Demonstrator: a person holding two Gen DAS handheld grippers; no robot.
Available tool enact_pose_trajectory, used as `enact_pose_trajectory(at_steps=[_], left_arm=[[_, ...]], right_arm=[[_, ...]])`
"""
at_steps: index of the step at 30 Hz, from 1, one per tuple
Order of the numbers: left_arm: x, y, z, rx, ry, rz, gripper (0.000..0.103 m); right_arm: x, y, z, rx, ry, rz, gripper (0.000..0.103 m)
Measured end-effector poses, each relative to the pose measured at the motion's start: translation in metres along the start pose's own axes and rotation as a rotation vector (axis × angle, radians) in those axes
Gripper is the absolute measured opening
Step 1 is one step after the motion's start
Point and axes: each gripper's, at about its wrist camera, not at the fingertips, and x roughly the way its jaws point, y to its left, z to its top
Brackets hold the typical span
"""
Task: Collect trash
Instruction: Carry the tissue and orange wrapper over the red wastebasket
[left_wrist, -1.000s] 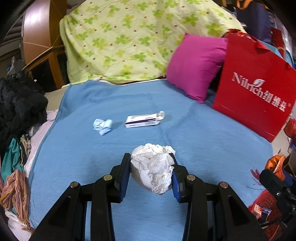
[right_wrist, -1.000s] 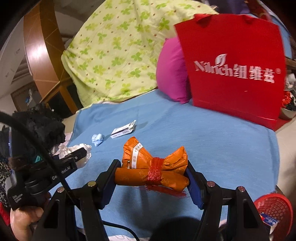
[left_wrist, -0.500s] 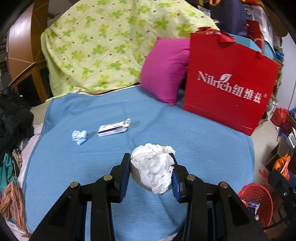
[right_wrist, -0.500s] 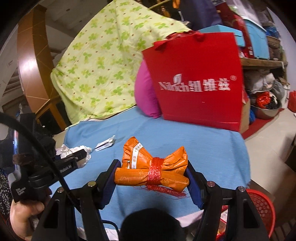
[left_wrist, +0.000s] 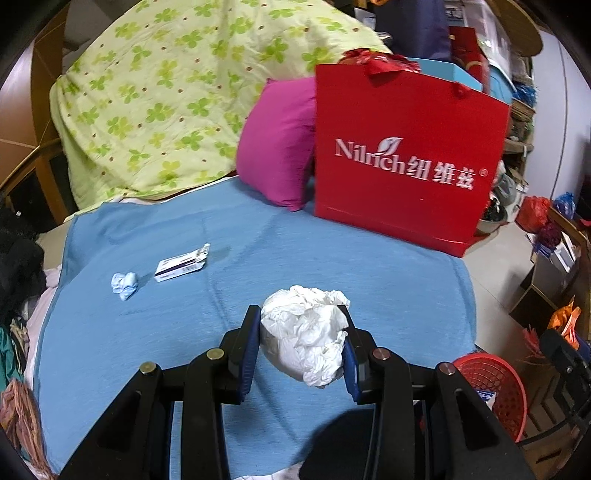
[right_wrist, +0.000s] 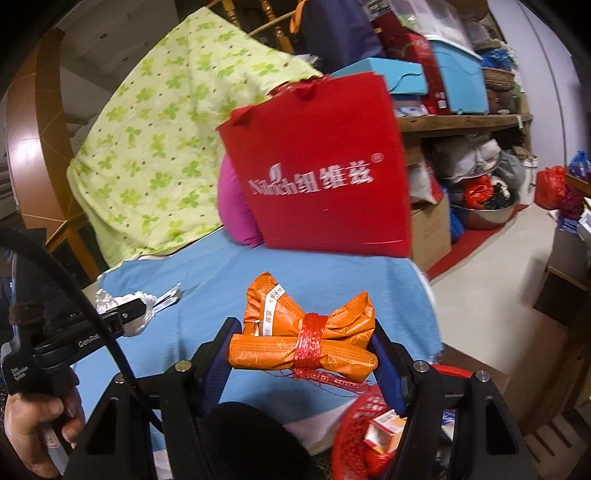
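Trash is split between both grippers right now: the left gripper (left_wrist: 301, 347) has its jaws clamped on a crumpled white paper wad (left_wrist: 304, 334), held up above the blue blanket (left_wrist: 258, 243), and the right gripper (right_wrist: 301, 350) is squeezing an orange wrapper bundle (right_wrist: 306, 332) tied round the middle with red netting, pads pressed on both ends. Two more bits sit on the blanket off to the left, a small light-blue crumpled tissue (left_wrist: 125, 285) and a flat white-and-purple box (left_wrist: 181, 264) just beside it, not touching. A red mesh basket (left_wrist: 491, 387) stands on the floor off the bed's near right corner, with some packaging already in it; in the right wrist view it's directly below the gripper. At the back a big red paper bag (left_wrist: 406, 158) stands on the blanket against a magenta pillow (left_wrist: 277, 144), with a green clover-print quilt (left_wrist: 177, 96) piled behind. A hand (right_wrist: 37, 424) shows gripping the left tool's handle.
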Motion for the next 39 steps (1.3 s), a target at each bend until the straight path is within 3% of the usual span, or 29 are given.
enact_pose_trajectory(at_steps=[10, 26, 37, 39], left_arm=[[-0.007, -0.041, 0.0, 0.055, -0.002, -0.066, 0.041], [-0.005, -0.085, -0.008, 0.124, 0.018, -0.12, 0.041], [0.004, -0.11, -0.02, 0.16, 0.051, -0.17, 0.041], [0.008, -0.115, -0.023, 0.169, 0.062, -0.18, 0.041]], right_arm=[[-0.025, -0.043, -0.001, 0.022, -0.023, -0.092, 0.07], [-0.032, -0.084, -0.018, 0.079, 0.005, -0.161, 0.07], [-0.01, -0.116, -0.049, 0.118, 0.129, -0.208, 0.072], [-0.002, -0.121, -0.056, 0.127, 0.172, -0.208, 0.076]])
